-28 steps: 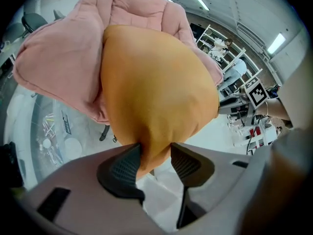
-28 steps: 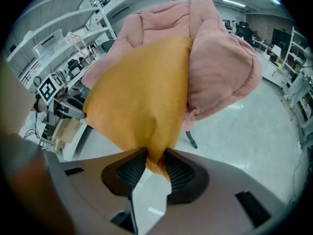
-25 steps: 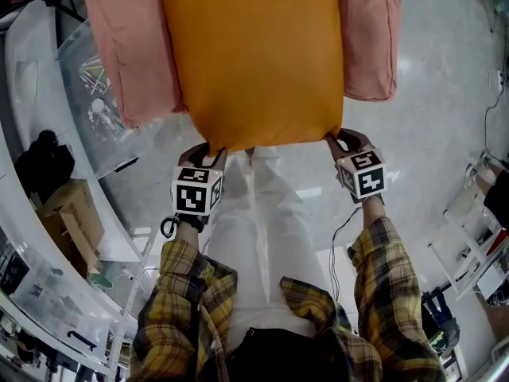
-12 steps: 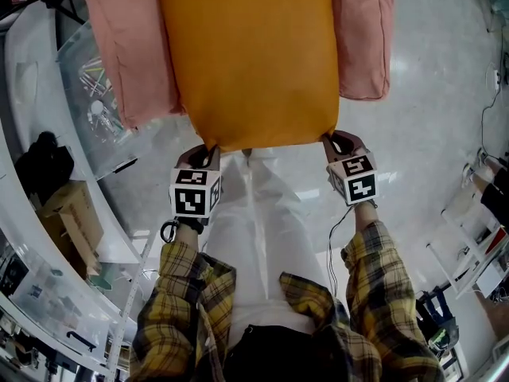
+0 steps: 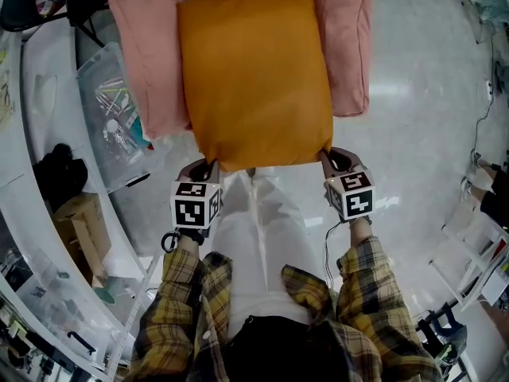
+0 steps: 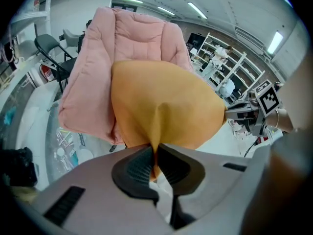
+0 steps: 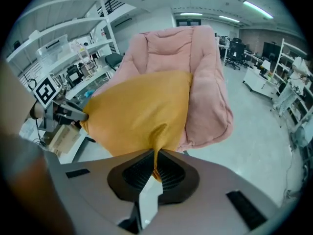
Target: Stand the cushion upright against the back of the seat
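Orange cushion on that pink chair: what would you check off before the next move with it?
1. Left gripper has a near corner of the orange cushion: ok, its jaws are closing with fabric pinched between them.
2. Right gripper has the other near corner: ok, shut on the fabric.
3. Cushion upright against the seat back: not ok, it is not yet stood up.
4. Seat back free of other things: ok.
5. Cushion's far edge touching the seat back: cannot tell.
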Action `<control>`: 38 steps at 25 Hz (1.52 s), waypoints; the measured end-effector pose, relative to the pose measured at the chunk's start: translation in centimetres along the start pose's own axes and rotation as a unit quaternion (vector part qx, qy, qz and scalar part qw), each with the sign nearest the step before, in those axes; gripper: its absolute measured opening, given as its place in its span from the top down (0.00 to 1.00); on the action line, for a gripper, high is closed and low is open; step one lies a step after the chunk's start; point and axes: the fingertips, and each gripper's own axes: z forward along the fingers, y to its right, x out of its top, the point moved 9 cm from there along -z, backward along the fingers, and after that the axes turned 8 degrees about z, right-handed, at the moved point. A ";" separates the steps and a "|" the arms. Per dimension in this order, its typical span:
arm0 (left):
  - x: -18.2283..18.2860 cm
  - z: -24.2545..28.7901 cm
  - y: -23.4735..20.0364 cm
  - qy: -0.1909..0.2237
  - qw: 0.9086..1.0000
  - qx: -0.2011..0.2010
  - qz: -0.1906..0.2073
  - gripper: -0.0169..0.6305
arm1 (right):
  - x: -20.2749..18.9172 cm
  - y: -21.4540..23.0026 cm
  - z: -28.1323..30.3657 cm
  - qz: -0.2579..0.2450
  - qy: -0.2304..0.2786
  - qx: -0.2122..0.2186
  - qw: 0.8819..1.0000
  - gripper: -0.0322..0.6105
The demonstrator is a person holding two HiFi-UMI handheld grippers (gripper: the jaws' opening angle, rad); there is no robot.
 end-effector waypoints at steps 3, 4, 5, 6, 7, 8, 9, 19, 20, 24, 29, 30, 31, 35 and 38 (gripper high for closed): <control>1.5 -3.0 0.1 0.018 1.000 0.005 -0.001 0.93 | 1.6 -1.0 -2.9 0.014 0.029 0.000 0.999 0.90; 2.0 -4.2 0.2 0.024 1.000 0.007 -0.001 0.93 | 2.2 -1.3 -4.0 0.018 0.041 0.002 0.999 0.90; 2.6 -5.4 0.3 0.030 1.000 0.009 0.000 0.93 | 2.8 -1.6 -5.0 0.021 0.054 0.003 0.998 0.90; 3.3 -6.6 0.4 0.036 0.999 0.011 0.001 0.94 | 3.4 -1.8 -5.9 0.023 0.064 0.005 0.998 0.90; 4.0 -7.6 0.4 0.041 0.999 0.012 0.002 0.94 | 4.0 -2.0 -6.9 0.025 0.073 0.006 0.997 0.90; 4.7 -8.6 0.5 0.046 0.999 0.012 0.002 0.94 | 4.8 -2.2 -7.7 0.028 0.081 0.006 0.996 0.90; 5.5 -9.5 0.5 0.049 0.999 0.011 0.002 0.94 | 5.5 -2.3 -8.6 0.034 0.087 0.007 0.996 0.90; 10.9 -18.7 3.3 0.070 0.997 0.021 0.015 0.94 | 9.3 -3.5 -17.8 0.067 0.131 0.024 0.989 0.90; 11.2 -19.4 3.6 0.071 0.997 0.025 0.014 0.94 | 9.5 -3.5 -18.3 0.069 0.135 0.025 0.988 0.90; 11.9 -21.0 4.4 0.070 0.997 0.034 0.008 0.94 | 9.6 -3.4 -19.7 0.085 0.141 0.043 0.985 0.90; 12.5 -21.5 5.2 0.080 0.996 0.042 -0.001 0.94 | 10.0 -2.5 -20.2 0.087 0.144 0.058 0.984 0.90; 12.6 -21.5 5.4 0.082 0.996 0.043 -0.003 0.94 | 10.1 -2.3 -20.3 0.087 0.146 0.058 0.984 0.90; 12.7 -21.5 5.5 0.085 0.995 0.044 -0.005 0.94 | 10.3 -2.2 -20.4 0.087 0.148 0.057 0.983 0.90; 13.0 -21.6 5.2 0.095 0.994 0.048 -0.017 0.94 | 11.0 -2.2 -20.4 0.081 0.151 0.057 0.984 0.90; 13.8 -21.8 4.7 0.104 0.993 0.052 -0.022 0.94 | 12.2 -2.2 -20.3 0.073 0.155 0.057 0.984 0.90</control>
